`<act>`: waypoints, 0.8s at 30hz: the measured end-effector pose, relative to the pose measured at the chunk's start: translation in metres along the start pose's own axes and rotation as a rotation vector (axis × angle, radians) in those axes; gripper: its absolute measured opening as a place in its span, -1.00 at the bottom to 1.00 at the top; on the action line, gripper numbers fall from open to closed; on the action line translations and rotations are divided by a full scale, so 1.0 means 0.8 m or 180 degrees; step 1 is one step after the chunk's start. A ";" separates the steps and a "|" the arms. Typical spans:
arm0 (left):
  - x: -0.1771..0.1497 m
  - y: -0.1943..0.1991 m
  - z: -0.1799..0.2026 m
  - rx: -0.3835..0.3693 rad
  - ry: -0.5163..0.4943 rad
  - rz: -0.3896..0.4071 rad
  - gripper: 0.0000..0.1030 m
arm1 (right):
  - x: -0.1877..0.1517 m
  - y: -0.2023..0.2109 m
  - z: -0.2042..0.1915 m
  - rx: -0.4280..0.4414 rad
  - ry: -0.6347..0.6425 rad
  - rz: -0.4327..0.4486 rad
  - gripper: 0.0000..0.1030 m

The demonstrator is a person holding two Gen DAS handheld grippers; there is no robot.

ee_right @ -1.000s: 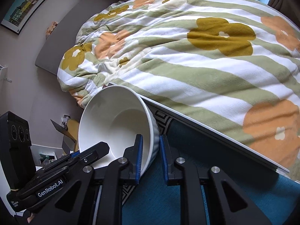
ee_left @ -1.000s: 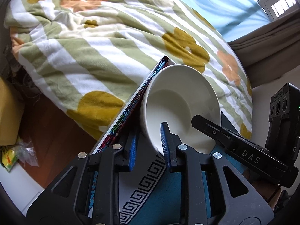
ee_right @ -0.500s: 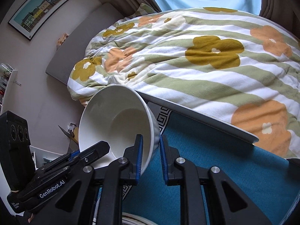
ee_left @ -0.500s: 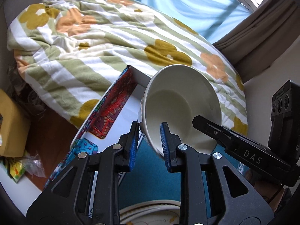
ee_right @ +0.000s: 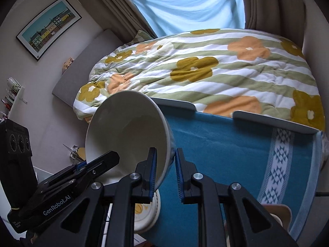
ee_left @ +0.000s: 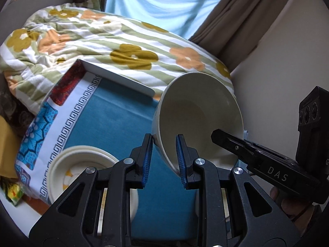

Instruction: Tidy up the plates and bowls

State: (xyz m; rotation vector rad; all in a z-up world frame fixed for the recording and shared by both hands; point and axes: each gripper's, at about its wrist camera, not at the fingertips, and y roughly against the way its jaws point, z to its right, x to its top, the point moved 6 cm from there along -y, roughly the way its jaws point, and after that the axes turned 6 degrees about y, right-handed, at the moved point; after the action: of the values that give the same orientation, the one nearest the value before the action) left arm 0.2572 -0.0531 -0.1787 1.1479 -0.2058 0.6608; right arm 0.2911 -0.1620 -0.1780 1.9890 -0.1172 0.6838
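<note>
You hold one white bowl (ee_left: pixel 197 115) with both grippers, tipped on its side in the air above the table (ee_left: pixel 115 119). Your left gripper (ee_left: pixel 163 158) pinches the bowl's near rim, one blue pad inside the wall and one outside. Your right gripper (ee_right: pixel 165 168) clamps the opposite rim the same way, narrow on the wall. The bowl's opening faces the left gripper's camera, and its inside is bare. Below it, the table carries a teal cloth (ee_right: pixel 216 150) with a patterned border. A stack of cream plates (ee_left: pixel 82 164) sits on that cloth at the near left, under your left gripper. Beyond the table's far edge lies a bed with a striped, flowered quilt (ee_right: pixel 205 68).
</note>
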 end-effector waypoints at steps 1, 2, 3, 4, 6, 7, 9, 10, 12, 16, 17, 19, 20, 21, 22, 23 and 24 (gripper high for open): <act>-0.014 -0.001 0.013 -0.0030 -0.0025 -0.0038 -0.60 | -0.011 0.014 0.010 -0.0038 -0.0017 0.0013 -0.68; -0.030 -0.002 0.026 -0.0063 -0.0045 -0.0082 -0.60 | -0.022 0.028 0.020 -0.0078 -0.0040 0.0026 -0.68; -0.044 -0.004 0.038 -0.0092 -0.0068 -0.0132 -0.60 | -0.033 0.040 0.030 -0.0123 -0.0062 0.0034 -0.68; -0.057 -0.007 0.050 -0.0117 -0.0097 -0.0183 -0.60 | -0.044 0.050 0.040 -0.0170 -0.0087 0.0038 -0.68; -0.083 -0.013 0.074 -0.0156 -0.0159 -0.0277 -0.60 | -0.065 0.068 0.062 -0.0246 -0.0163 0.0034 -0.68; -0.094 -0.016 0.084 -0.0174 -0.0192 -0.0326 -0.60 | -0.076 0.076 0.071 -0.0275 -0.0213 0.0027 -0.68; -0.113 -0.023 0.103 -0.0202 -0.0281 -0.0421 -0.60 | -0.097 0.089 0.090 -0.0329 -0.0314 0.0017 -0.68; -0.121 -0.027 0.112 -0.0206 -0.0337 -0.0469 -0.60 | -0.106 0.094 0.099 -0.0351 -0.0371 0.0015 -0.68; -0.138 -0.036 0.127 -0.0193 -0.0466 -0.0560 -0.60 | -0.125 0.103 0.116 -0.0391 -0.0487 0.0013 -0.68; -0.167 -0.059 0.145 -0.0133 -0.0625 -0.0767 -0.60 | -0.158 0.108 0.140 -0.0469 -0.0671 -0.0019 -0.68; -0.174 -0.065 0.146 -0.0113 -0.0655 -0.0812 -0.60 | -0.166 0.108 0.145 -0.0484 -0.0707 -0.0038 -0.68; -0.184 -0.076 0.148 -0.0075 -0.0714 -0.0910 -0.60 | -0.181 0.105 0.155 -0.0497 -0.0801 -0.0084 -0.68; -0.190 -0.081 0.150 -0.0060 -0.0744 -0.0952 -0.60 | -0.187 0.104 0.160 -0.0503 -0.0838 -0.0097 -0.68; -0.196 -0.086 0.152 -0.0042 -0.0769 -0.0992 -0.60 | -0.192 0.101 0.165 -0.0510 -0.0874 -0.0115 -0.68; -0.201 -0.090 0.152 -0.0020 -0.0792 -0.1031 -0.60 | -0.198 0.099 0.168 -0.0516 -0.0903 -0.0133 -0.68; -0.204 -0.095 0.152 0.0000 -0.0815 -0.1057 -0.60 | -0.203 0.097 0.172 -0.0524 -0.0927 -0.0152 -0.68; -0.207 -0.100 0.152 0.0026 -0.0838 -0.1075 -0.60 | -0.207 0.094 0.175 -0.0532 -0.0945 -0.0176 -0.68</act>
State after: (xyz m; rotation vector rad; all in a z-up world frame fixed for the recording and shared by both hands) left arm 0.1939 -0.2440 -0.2686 1.2406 -0.2254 0.2117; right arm 0.1838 -0.3504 -0.2524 1.9128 -0.2871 0.3283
